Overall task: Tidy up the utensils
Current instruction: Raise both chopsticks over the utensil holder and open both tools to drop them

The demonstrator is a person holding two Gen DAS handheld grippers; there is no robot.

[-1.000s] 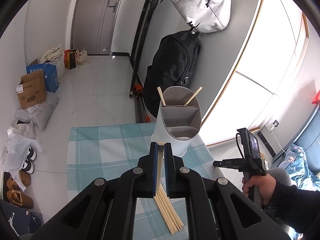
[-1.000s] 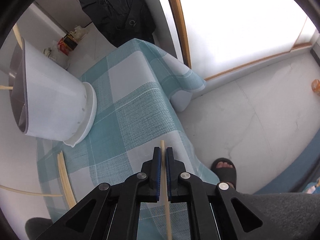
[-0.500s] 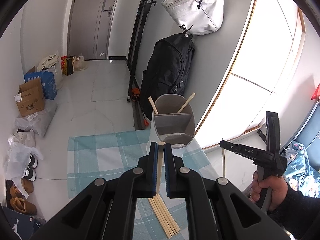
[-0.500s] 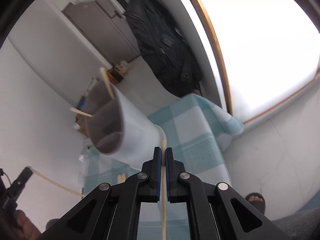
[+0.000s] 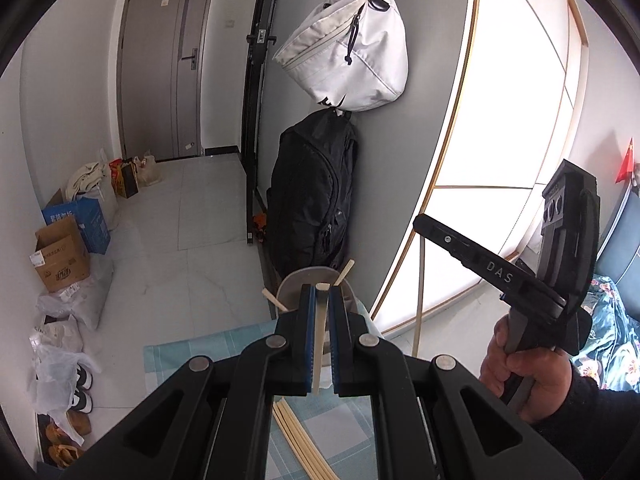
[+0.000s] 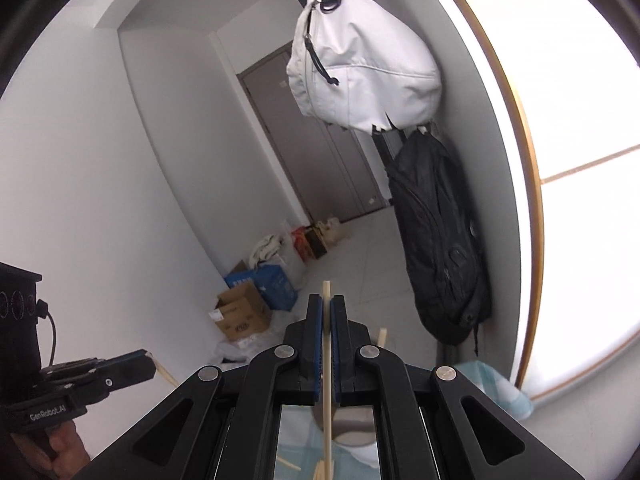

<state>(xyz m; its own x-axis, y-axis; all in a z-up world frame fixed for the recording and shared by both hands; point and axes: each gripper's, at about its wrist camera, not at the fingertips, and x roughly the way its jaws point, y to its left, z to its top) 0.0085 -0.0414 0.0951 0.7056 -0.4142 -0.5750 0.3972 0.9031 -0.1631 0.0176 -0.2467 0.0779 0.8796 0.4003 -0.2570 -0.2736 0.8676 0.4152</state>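
Observation:
My left gripper (image 5: 320, 294) is shut on a wooden chopstick (image 5: 318, 340) and is raised above the table. Behind its fingers stands the grey-white utensil holder (image 5: 294, 280) with two chopsticks leaning out of it. Several loose chopsticks (image 5: 300, 444) lie on the blue checked cloth (image 5: 192, 356) below. My right gripper (image 6: 327, 304) is shut on another chopstick (image 6: 328, 400), held upright; it shows at the right of the left wrist view (image 5: 424, 224). The holder (image 6: 352, 428) shows under the right gripper's frame.
A black backpack (image 5: 316, 196) and a white bag (image 5: 348, 52) hang on the wall behind the table. Boxes (image 5: 60, 256), bags and shoes line the floor at left. A bright window (image 5: 500, 140) is at right.
Both grippers have risen and tilted up with their chopsticks. The right gripper turned from looking down at the cloth toward the wall and door. The holder dropped low in both views.

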